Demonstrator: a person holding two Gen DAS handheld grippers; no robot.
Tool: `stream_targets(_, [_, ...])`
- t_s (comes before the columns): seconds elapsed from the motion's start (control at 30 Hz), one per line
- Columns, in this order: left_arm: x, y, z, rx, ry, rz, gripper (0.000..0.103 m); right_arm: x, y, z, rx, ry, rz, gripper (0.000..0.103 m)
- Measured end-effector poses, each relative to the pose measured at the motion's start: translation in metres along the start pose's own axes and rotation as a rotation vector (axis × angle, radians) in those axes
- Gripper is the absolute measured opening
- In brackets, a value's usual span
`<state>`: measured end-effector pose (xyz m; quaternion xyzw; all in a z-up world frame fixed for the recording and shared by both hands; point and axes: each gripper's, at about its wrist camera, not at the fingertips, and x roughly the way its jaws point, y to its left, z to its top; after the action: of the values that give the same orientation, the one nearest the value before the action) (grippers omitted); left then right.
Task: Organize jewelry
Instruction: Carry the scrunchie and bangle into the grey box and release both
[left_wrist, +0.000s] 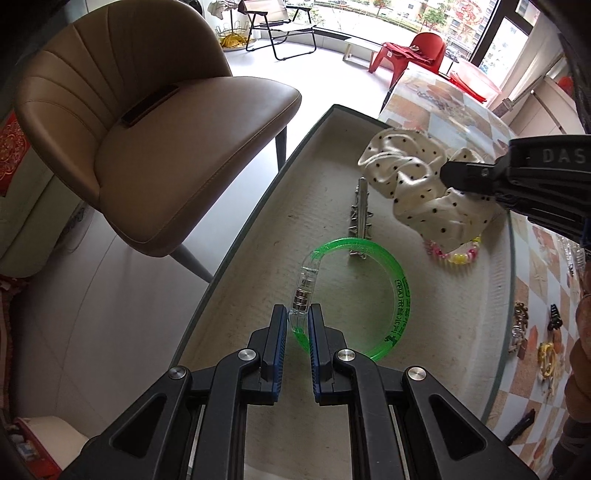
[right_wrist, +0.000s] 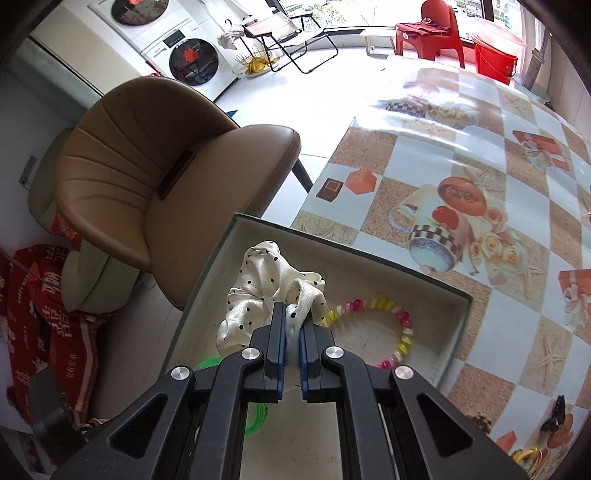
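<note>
Nearest us, our left gripper (left_wrist: 298, 317) had closed narrowly on the clear clasp section of the translucent green plastic bangle (left_wrist: 373, 295), whose ring lay flat on the shallow grey-green cardboard tray's (left_wrist: 258, 206) floor, spreading forward and right from the jaws. Further in, toward the tray's far corner, our right gripper (right_wrist: 293, 325) pinched a fold of the cream polka-dot satin scrunchie (right_wrist: 258, 295), beside the pink-and-yellow beaded bracelet (right_wrist: 391, 317).
</note>
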<state>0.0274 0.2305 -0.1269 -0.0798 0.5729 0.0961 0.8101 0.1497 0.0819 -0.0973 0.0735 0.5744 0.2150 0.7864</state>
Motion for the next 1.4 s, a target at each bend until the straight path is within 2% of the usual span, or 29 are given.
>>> stream_targets(0.4, [-0.001,-0.009,0.002,0.044,-0.008,0.055,0.015,0.02,-0.005,-0.008,-0.012,0.041,-0.05,0.008])
stream_targets(0.47, [-0.005,-0.011,0.002,0.054,-0.015,0.066,0.015,0.021,-0.005,-0.008,-0.016,0.046,-0.052,0.011])
stream_targets(0.5, [-0.006,-0.012,0.003,0.058,-0.016,0.069,0.015,0.02,-0.005,-0.008,-0.015,0.049,-0.052,0.018])
stream_targets(0.57, [-0.007,-0.012,0.005,0.062,-0.018,0.07,0.015,0.017,-0.006,-0.009,-0.009,0.045,-0.04,0.04])
stream_targets(0.63, [-0.009,-0.012,0.006,0.065,-0.022,0.071,0.015,0.013,-0.005,-0.009,-0.008,0.032,-0.04,0.049])
stream_targets(0.93, [-0.02,-0.016,0.006,0.072,-0.028,0.081,0.016,-0.024,-0.012,-0.012,0.026,-0.009,0.012,0.063])
stream_targets(1.03, [-0.022,-0.019,0.007,0.073,-0.023,0.081,0.017,-0.036,-0.016,-0.016,0.039,-0.014,0.018,0.064])
stream_targets(1.1, [-0.026,-0.022,0.006,0.071,-0.021,0.083,0.072,-0.043,-0.018,-0.019,0.046,-0.013,0.028,0.07])
stream_targets(1.13, [-0.03,-0.022,0.006,0.06,-0.037,0.094,0.103,-0.046,-0.018,-0.022,0.048,-0.015,0.033,0.076])
stream_targets(1.2, [-0.04,-0.023,0.006,0.055,-0.085,0.1,0.103,-0.053,-0.018,-0.027,0.046,-0.02,0.041,0.077])
stream_targets(1.4, [-0.046,-0.037,0.006,0.097,-0.069,0.098,0.103,-0.076,-0.029,-0.044,0.084,-0.046,0.051,0.085])
